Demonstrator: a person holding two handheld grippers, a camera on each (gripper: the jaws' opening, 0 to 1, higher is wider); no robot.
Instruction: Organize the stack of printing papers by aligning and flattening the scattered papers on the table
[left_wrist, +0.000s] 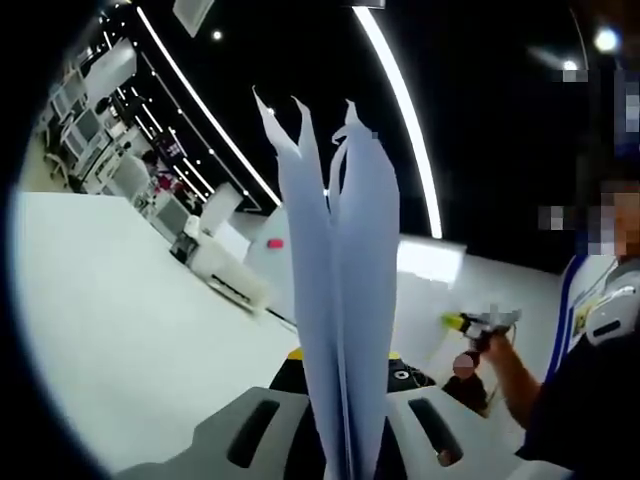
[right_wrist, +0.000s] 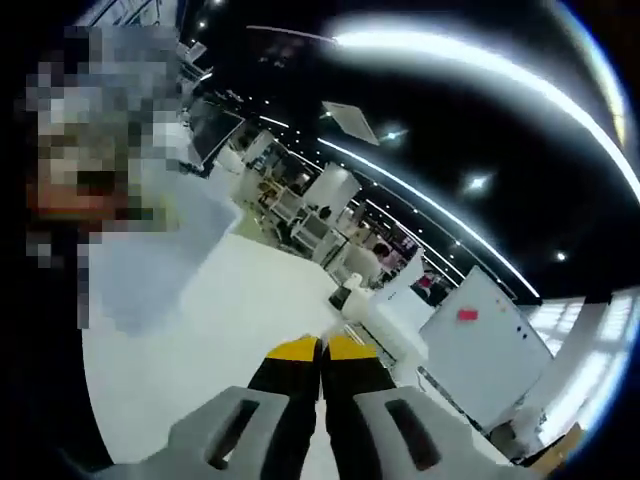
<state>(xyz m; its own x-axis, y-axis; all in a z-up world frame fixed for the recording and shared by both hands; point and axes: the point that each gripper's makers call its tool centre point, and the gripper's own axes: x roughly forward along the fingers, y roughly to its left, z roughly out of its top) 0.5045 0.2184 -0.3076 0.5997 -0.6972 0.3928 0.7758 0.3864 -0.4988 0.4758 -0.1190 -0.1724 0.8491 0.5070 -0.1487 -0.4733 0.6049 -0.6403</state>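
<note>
Right now the left gripper (left_wrist: 345, 455) is holding the papers (left_wrist: 340, 290) up in the air, standing on edge, with its jaws squeezed tight on their bottom. The sheets are fanning apart at the top, so they are not lined up yet. I think this is the lining-up step: the papers are being lifted so they can be tapped down on the table (left_wrist: 130, 330). The next move is calling for a gentle drop onto the white top, bottom edge first, then a flat press.

Left of the papers, the table is looking bare and wide, so there is lots of room there. A person (left_wrist: 590, 330) is standing at the right side, close by.

Over in the right gripper view, the right gripper (right_wrist: 322, 350) is pointing out over the table, jaws closed together and holding nothing. A whiteboard (right_wrist: 480, 350) is standing far off.
</note>
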